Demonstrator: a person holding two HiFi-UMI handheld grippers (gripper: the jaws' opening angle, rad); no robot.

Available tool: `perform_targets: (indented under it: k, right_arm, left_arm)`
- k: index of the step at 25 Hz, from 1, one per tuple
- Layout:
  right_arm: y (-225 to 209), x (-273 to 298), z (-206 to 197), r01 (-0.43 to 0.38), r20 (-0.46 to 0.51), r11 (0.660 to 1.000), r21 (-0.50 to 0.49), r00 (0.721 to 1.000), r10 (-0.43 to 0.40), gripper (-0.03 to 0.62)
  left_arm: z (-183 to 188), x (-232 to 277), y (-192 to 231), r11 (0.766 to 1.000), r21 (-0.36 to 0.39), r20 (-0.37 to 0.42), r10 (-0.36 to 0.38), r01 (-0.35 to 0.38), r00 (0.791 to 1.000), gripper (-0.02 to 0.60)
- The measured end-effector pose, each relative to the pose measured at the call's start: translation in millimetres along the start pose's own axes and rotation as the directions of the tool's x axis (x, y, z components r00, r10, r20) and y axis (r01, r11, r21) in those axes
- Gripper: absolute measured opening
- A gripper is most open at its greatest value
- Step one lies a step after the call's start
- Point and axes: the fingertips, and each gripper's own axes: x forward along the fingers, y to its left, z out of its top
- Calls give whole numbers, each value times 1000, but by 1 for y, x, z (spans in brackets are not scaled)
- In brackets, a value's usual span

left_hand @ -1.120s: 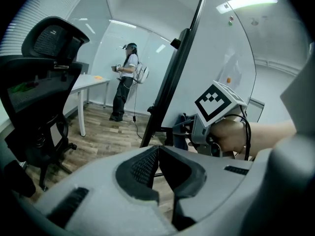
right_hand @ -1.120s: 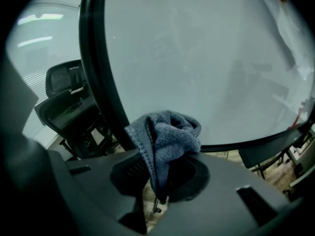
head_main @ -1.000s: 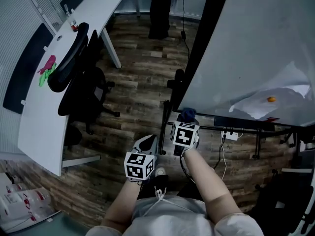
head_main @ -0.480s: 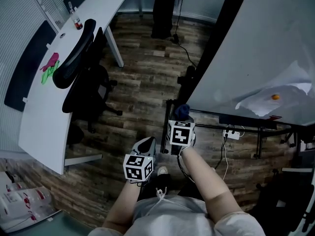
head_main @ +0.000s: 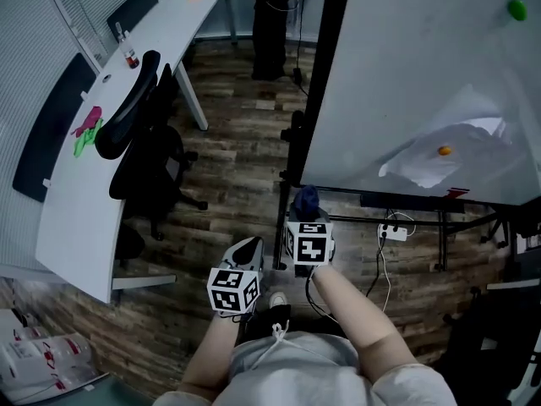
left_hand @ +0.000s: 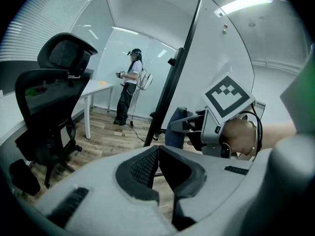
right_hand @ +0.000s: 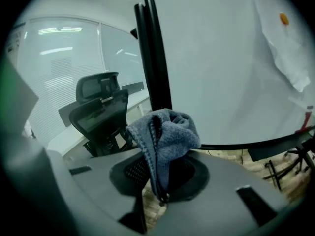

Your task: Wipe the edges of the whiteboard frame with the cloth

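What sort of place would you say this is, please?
Most likely an office or meeting room: a long white desk, a black swivel chair and a large whiteboard.

One large white whiteboard [head_main: 397, 66] in a black frame carries one white paper sheet [head_main: 414, 169], one round orange magnet [head_main: 444, 150] and one round green magnet [head_main: 516, 8]. There is one blue-grey woven cloth [right_hand: 167, 134], one black mesh office chair [head_main: 135, 134], one long white desk [head_main: 76, 210] and one standing person [head_main: 270, 24]. The hand-held grippers number two: the left gripper [left_hand: 157, 154] and the right gripper [right_hand: 158, 176].
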Motion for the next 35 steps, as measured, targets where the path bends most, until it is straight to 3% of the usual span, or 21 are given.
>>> perform_targets:
  k: [5, 10, 16, 23, 31, 35]
  right_arm:
    - [-22, -47, 11, -42, 74, 999, -19, 996, 43, 69]
    - [-40, -95, 35, -133, 187, 988, -80, 972, 145, 69]
    - [-78, -155, 70, -68, 321, 989, -128, 941, 106, 69]
    - [-110, -211, 106, 44, 461, 984, -170, 886, 40, 69]
    - [-126, -242, 122, 74, 545, 987, -141, 838, 15, 69]
    - [-126, -244, 122, 69, 541, 988, -139, 841, 17, 69]
  left_arm:
    - [25, 3, -36, 999, 43, 41, -21, 19, 999, 20]
    - [67, 8, -82, 994, 88, 106, -74, 65, 992, 20]
    - [131, 4, -147, 970, 209, 215, -168, 122, 962, 20]
    - [185, -7, -195, 936, 320, 305, -248, 146, 920, 20]
    - [199, -11, -222, 921, 361, 338, -276, 147, 900, 20]
    - [199, -8, -225, 920, 364, 336, -274, 144, 901, 20]
